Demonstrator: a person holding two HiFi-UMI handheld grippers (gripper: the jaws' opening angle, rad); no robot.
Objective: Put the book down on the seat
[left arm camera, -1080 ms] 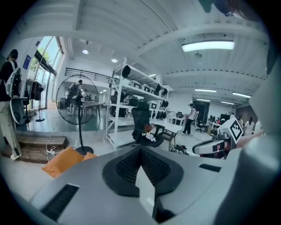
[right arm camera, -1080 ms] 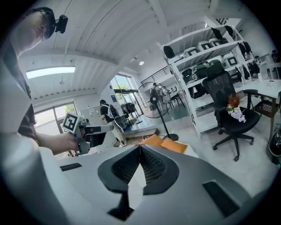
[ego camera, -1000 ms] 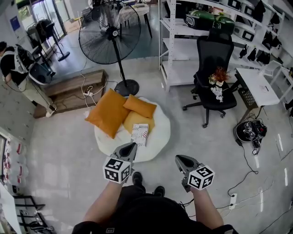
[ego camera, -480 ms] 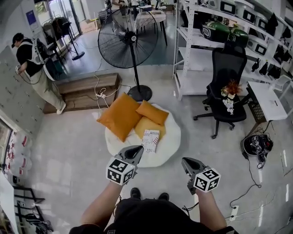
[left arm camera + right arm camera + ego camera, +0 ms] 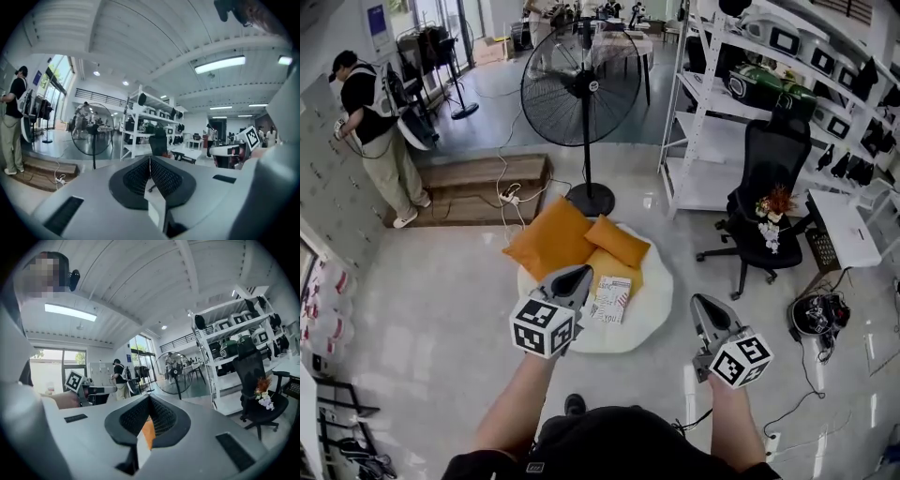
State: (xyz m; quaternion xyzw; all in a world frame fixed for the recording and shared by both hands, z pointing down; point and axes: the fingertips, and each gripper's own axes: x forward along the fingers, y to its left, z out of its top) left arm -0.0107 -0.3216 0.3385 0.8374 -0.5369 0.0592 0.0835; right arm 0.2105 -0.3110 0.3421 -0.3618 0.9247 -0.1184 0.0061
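Pale glossy workshop floor, viewed steeply from above.

Far left: a person [image 5: 367, 122] stands at the wall, well apart from the work area. Beside that, a low wooden platform [image 5: 478, 176] carries a power strip [image 5: 511, 198] with trailing cords.

Centre-left: a pedestal fan [image 5: 584, 89] stands behind the round white seat [image 5: 652, 305], its base near the seat's back edge. Orange cushions [image 5: 551, 240] crowd the rear of the seat. The book [image 5: 611, 299] lies flat on the front part, touching the lowest cushion.

Left gripper [image 5: 580, 271]: held in the air, its tip overlapping the seat just left of the book in the head view. Jaws pressed together with nothing between them.

Right gripper [image 5: 701, 301]: held over bare floor right of the seat. Jaws meet at the tips and grip nothing. A sliver of orange shows through the slot behind them.

Right: white shelving [image 5: 712, 122], then a black office chair [image 5: 769, 159] with flowers [image 5: 772, 208] on it. A white desk [image 5: 846, 225] follows, and a dark bundle of gear [image 5: 814, 314] lies on the floor amid cables.
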